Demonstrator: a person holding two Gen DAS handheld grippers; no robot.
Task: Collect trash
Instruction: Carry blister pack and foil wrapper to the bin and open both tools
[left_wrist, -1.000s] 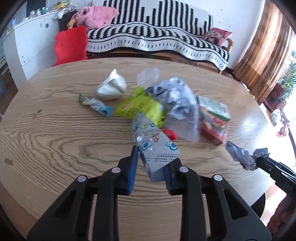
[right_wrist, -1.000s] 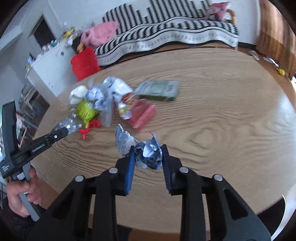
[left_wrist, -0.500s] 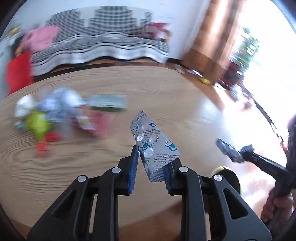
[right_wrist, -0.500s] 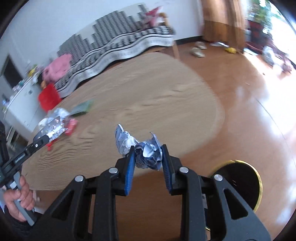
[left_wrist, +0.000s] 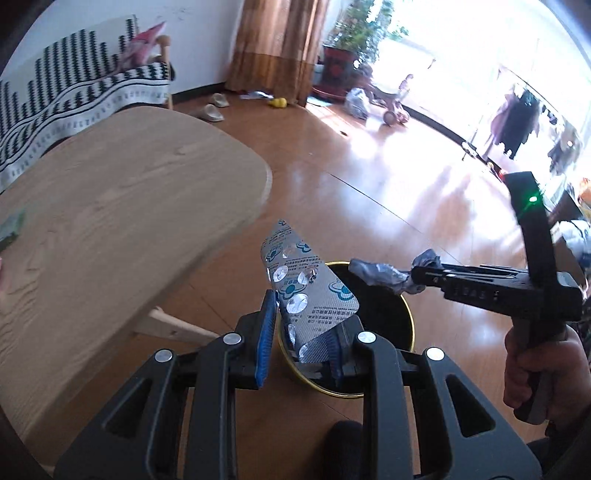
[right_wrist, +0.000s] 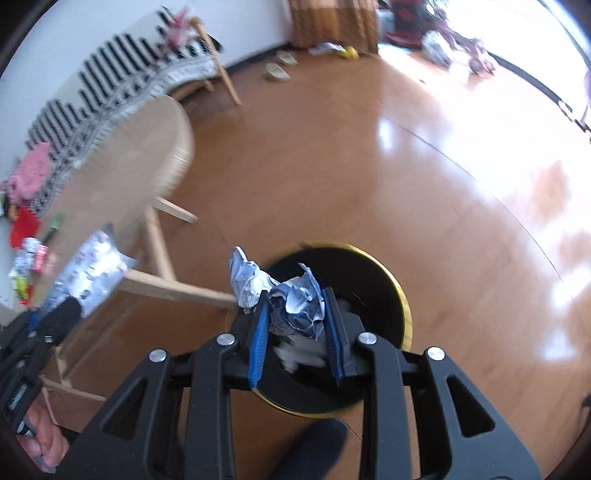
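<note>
My left gripper (left_wrist: 301, 341) is shut on a silver pill blister pack (left_wrist: 304, 288) and holds it above a black trash bin with a gold rim (left_wrist: 404, 314) on the floor. My right gripper (right_wrist: 295, 339) is shut on a crumpled silver-blue wrapper (right_wrist: 295, 304) directly over the same bin (right_wrist: 391, 280). The right gripper with its wrapper (left_wrist: 380, 273) shows at right in the left wrist view. The left gripper's blister pack (right_wrist: 92, 273) shows at left in the right wrist view.
The oval wooden table (left_wrist: 110, 206) stands to the left, its legs (right_wrist: 162, 254) close to the bin. More trash (right_wrist: 29, 262) lies on the table. A striped sofa (left_wrist: 74, 96) is behind. Slippers (left_wrist: 210, 110) lie on the wooden floor.
Both grippers have swung right, away from the table, and now hang over the trash bin. Each keeps hold of its piece of trash.
</note>
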